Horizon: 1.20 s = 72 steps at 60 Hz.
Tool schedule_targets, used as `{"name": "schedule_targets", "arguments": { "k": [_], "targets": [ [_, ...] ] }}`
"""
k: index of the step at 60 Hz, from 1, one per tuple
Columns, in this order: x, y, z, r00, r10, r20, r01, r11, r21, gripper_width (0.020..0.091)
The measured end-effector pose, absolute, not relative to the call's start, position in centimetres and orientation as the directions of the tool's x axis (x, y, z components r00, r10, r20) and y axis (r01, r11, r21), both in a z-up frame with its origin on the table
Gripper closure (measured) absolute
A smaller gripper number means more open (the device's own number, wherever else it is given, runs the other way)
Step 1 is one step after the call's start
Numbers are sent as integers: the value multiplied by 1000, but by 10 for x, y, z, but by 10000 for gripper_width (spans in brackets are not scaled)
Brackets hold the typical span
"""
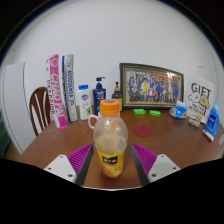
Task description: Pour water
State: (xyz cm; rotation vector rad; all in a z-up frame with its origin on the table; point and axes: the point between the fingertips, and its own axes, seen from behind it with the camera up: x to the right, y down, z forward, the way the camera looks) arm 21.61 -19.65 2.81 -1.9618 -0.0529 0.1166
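A clear plastic bottle (109, 145) with an orange cap, yellow-orange liquid and a dark label stands upright on the brown wooden table (60, 140). It sits between the two fingers of my gripper (111, 165). The purple pads (80, 157) flank it left and right, and a narrow strip of table shows on each side of the bottle. The gripper is open around it. The bottle's base is hidden low between the fingers. No cup or glass is in sight.
Along the wall behind stand a framed group photo (151, 85), a white "GIFT" box (200, 100), pump bottles (99, 92), tall cartons (60, 90) and a wooden chair (38, 105). Small pink (143, 130), green (154, 112) and blue (211, 122) items lie beyond the bottle.
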Motion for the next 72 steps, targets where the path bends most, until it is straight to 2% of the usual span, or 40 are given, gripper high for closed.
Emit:
{"name": "schedule_targets", "arguments": {
  "k": [4, 5, 7, 10, 12, 17, 19, 20, 26, 32, 43, 49, 56, 63, 72],
  "targets": [
    [216, -181, 18, 996, 84, -30, 4, -372, -928, 472],
    [217, -178, 15, 996, 82, -24, 8, -371, -929, 550],
    [213, -174, 15, 995, 94, -24, 11, -358, -934, 628],
    [210, -170, 16, 995, 93, -21, 12, -346, -938, 656],
    [207, -169, 16, 995, 97, -16, 19, -349, -937, 724],
    [207, -169, 17, 995, 98, -8, 29, -368, -930, 813],
    [207, -169, 20, 995, 96, -5, 31, -371, -928, 810],
    [207, -169, 23, 995, 98, 1, 37, -373, -927, 845],
    [216, -165, 47, 993, 94, 78, 107, -361, -927, 847],
    [239, -149, 84, 980, 78, 181, 197, -330, -923, 847],
    [289, -87, 132, 843, 60, 534, 523, -322, -789, 849],
    [313, -48, 142, 655, 93, 750, 731, -331, -597, 850],
    [326, -6, 142, 351, 131, 927, 906, -298, -300, 850],
    [326, 25, 134, 52, 169, 984, 967, -253, -8, 849],
    [326, 52, 130, -276, 159, 948, 931, -199, 304, 850]
  ]
}}
